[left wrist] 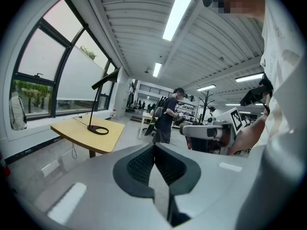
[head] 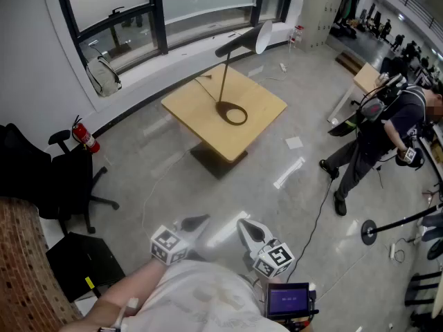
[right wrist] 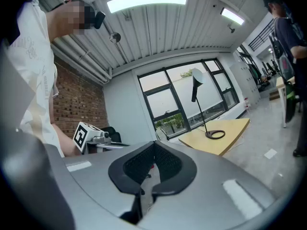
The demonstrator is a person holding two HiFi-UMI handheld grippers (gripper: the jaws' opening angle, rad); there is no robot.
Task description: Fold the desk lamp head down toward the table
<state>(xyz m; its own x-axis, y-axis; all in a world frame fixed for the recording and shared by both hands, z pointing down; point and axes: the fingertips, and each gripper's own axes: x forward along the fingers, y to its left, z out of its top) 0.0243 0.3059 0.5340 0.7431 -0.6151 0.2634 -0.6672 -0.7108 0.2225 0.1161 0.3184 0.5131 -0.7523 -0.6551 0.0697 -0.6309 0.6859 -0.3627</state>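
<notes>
Though upright, desk lamp (head: 224, 75) well beyond left tool (head: 199, 221), right tool (head: 245, 227).

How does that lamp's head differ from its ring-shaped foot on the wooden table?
The lamp's long dark head is tilted, high above the square light wooden table; the flat dark ring base lies on the tabletop. The head is a solid, elongated shape with a white end; the base is an open hoop, all dark. Both join the same thin stem.
</notes>
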